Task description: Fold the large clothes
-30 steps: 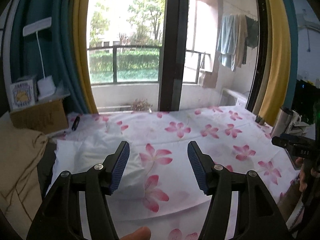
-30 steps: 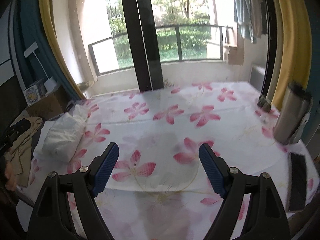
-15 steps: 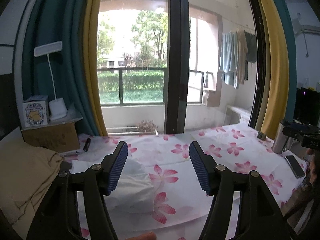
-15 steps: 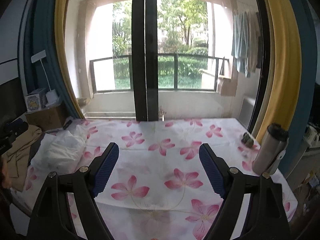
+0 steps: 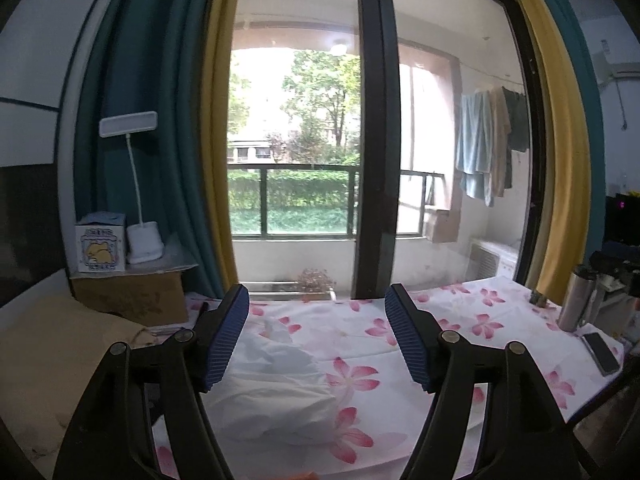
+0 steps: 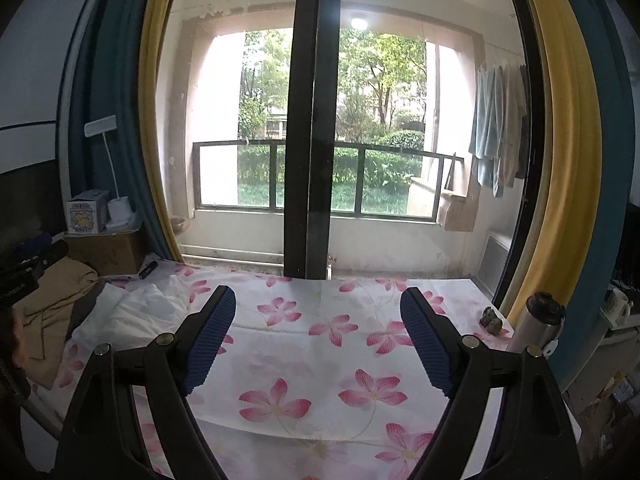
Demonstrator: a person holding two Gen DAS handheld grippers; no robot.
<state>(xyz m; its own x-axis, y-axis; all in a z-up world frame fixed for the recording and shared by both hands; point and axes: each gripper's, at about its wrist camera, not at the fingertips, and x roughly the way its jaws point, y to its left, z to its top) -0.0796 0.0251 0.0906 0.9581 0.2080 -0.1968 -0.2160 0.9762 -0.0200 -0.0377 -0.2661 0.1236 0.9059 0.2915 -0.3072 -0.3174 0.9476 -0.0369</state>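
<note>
A folded white garment (image 5: 272,392) lies at the left end of the table, on the pink-flowered cloth (image 5: 460,320). My left gripper (image 5: 318,312) hangs above and just in front of it, its jaws opening with nothing between them. In the right wrist view the same white garment (image 6: 140,316) lies left of my right gripper (image 6: 318,300), which stands open and empty over the flowered cloth (image 6: 320,336). A tan garment (image 5: 52,352) is heaped beside the table's left end, and the right wrist view shows this tan garment (image 6: 60,296) too.
A steel flask (image 6: 536,324), a small dark object (image 6: 492,318) and a phone (image 5: 600,352) sit at the table's right end. A cardboard box (image 5: 132,296) with a tissue box and a white lamp stands at the far left. A glass door (image 6: 312,120) backs the table.
Both grippers have risen and tipped upward, so the table sits lower in each view and more of the window shows. The left jaws stand wider apart.
</note>
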